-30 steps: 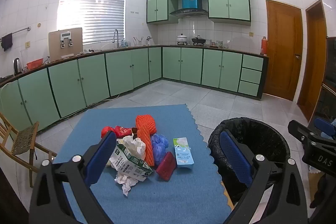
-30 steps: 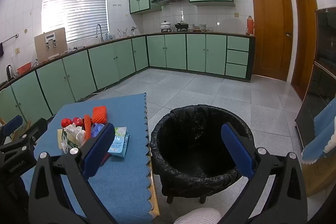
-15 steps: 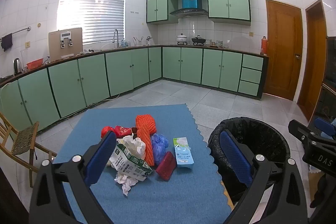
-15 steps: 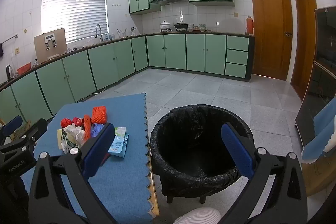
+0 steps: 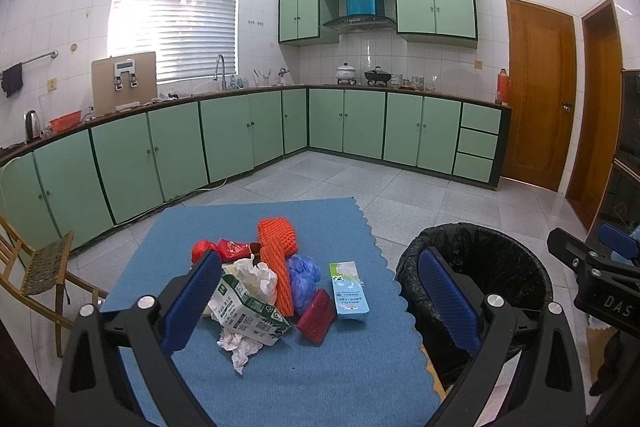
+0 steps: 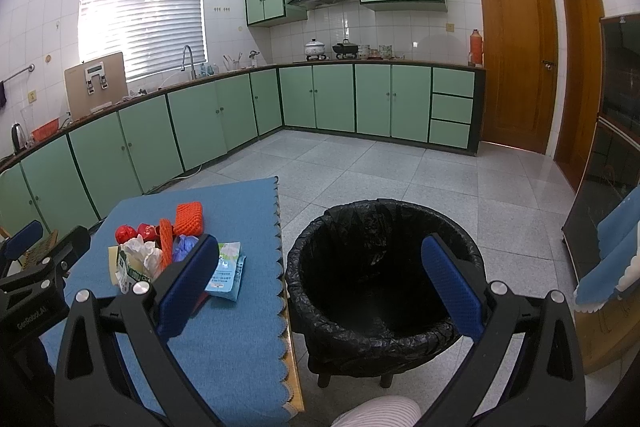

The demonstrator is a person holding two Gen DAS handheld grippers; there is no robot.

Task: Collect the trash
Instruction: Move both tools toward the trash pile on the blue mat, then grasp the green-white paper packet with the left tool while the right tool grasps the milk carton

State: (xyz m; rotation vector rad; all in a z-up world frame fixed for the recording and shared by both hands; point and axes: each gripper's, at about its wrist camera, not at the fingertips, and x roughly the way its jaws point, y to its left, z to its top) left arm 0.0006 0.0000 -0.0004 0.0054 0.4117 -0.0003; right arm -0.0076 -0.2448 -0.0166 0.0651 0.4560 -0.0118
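A pile of trash lies on a table with a blue cloth (image 5: 320,367): a green-and-white carton (image 5: 248,311), crumpled white paper (image 5: 240,347), orange foam netting (image 5: 276,247), a blue glove (image 5: 304,273), a red pouch (image 5: 317,315), a light-blue packet (image 5: 348,291) and red wrappers (image 5: 224,249). A bin with a black bag (image 6: 380,279) stands right of the table. My left gripper (image 5: 320,303) is open and empty above the pile. My right gripper (image 6: 320,283) is open and empty, above the table edge and bin.
A wooden chair (image 5: 36,271) stands left of the table. Green cabinets (image 5: 240,135) line the far walls across a tiled floor. A dark cabinet (image 6: 616,147) and blue cloth (image 6: 612,255) are at the right. Two wooden doors (image 6: 516,55) are at the back right.
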